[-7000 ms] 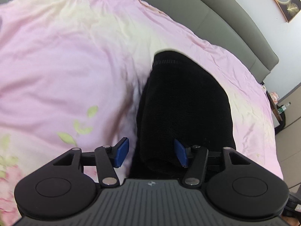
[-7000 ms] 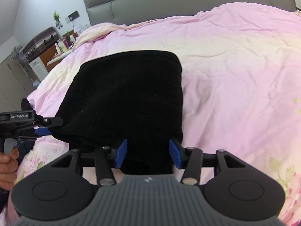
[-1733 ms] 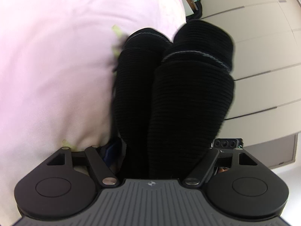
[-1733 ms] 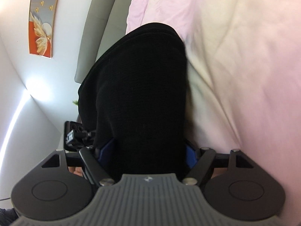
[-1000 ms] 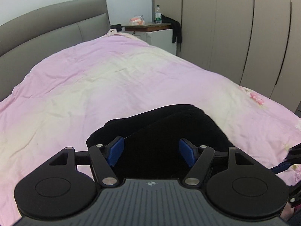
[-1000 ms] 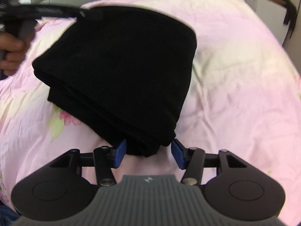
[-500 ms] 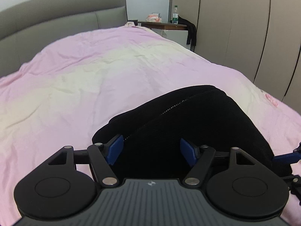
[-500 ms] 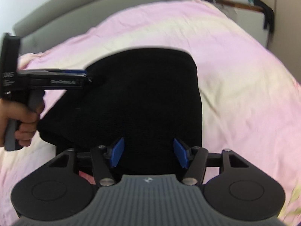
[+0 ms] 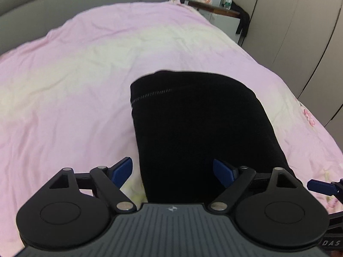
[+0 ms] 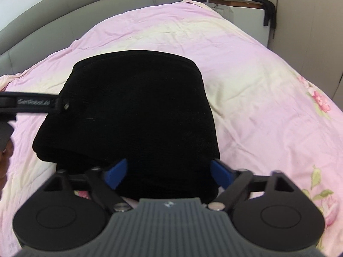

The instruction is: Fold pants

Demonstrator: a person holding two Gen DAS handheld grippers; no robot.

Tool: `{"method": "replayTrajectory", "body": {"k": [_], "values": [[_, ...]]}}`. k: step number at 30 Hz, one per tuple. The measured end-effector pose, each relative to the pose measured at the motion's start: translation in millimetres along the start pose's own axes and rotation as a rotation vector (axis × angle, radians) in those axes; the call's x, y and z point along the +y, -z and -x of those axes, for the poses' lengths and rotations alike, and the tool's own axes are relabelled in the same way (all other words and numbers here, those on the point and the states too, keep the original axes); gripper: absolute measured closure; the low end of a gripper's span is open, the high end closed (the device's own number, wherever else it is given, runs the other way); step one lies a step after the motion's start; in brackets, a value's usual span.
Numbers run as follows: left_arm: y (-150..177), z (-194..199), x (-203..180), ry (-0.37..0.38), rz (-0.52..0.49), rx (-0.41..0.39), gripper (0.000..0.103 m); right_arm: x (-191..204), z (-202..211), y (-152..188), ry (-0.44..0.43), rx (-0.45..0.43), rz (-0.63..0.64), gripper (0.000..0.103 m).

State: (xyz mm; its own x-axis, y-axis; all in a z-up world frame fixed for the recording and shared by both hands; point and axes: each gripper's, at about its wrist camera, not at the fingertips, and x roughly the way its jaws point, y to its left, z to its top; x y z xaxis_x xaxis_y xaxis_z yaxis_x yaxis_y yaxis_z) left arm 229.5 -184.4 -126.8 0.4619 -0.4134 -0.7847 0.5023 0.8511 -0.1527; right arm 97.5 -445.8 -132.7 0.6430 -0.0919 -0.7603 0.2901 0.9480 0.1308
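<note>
The black pants (image 9: 199, 124) lie folded in a thick stack on the pink bedspread (image 9: 70, 98). They also show in the right wrist view (image 10: 133, 115). My left gripper (image 9: 173, 171) is open, its blue fingers either side of the stack's near left corner. My right gripper (image 10: 169, 171) is open over the stack's near edge, holding nothing. The left gripper's black body (image 10: 32, 103) shows at the stack's left side in the right wrist view. A blue fingertip of the right gripper (image 9: 321, 187) shows at the right edge of the left wrist view.
A grey padded headboard (image 9: 85, 2) runs along the far side of the bed. A nightstand (image 9: 220, 19) with a bottle and a dark garment stands at the far right corner. Beige wardrobe doors (image 9: 300, 32) line the right side.
Both grippers have let go of the pants, which now lie flat and folded on the bed. Both grippers have drawn back a little and stay open.
</note>
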Motion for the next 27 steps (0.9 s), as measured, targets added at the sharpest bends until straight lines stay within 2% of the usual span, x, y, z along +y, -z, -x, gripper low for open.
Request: {"method": "replayTrajectory", "body": {"k": [2,6,10,11,14,19,22,24,27], "values": [[7.1,20.7,-1.0,-0.008,-0.004,-0.006,0.004,7.6,12.2,2.6,-0.006,-0.028,0.023,0.005],[23.3,62.3,-8.3,-0.061,-0.049,-0.039,0.004,20.7,38.7,2.8,0.084,-0.087,0.049,0.005],[39.6,92.7,-12.6,-0.043,-0.049,-0.062,0.004,16.4,61.5,4.1,0.039,-0.056,-0.052,0.005],[41.5,97.1,-13.5,-0.033,-0.046,-0.059,0.004,17.2,66.9,6.5,0.036,-0.046,-0.064,0.005],[47.1,105.4,-20.7,-0.016,-0.055,-0.023,0.003,26.4,79.1,13.6,0.099,-0.007,-0.042,0.005],[60.6,112.0,-38.2,-0.112,-0.098,0.011,0.003,31.3,101.3,23.3,0.127,0.006,-0.040,0.005],[63.6,118.5,-43.6,-0.113,-0.087,0.015,0.003,35.1,114.7,22.5,0.187,0.021,-0.087,0.005],[63.9,125.1,-46.6,-0.104,-0.079,0.005,0.003,41.1,126.4,21.2,0.206,0.006,-0.102,0.005],[64.5,132.8,-52.8,-0.148,-0.095,0.003,0.000,50.8,140.8,17.0,0.224,-0.046,-0.101,0.005]]}}
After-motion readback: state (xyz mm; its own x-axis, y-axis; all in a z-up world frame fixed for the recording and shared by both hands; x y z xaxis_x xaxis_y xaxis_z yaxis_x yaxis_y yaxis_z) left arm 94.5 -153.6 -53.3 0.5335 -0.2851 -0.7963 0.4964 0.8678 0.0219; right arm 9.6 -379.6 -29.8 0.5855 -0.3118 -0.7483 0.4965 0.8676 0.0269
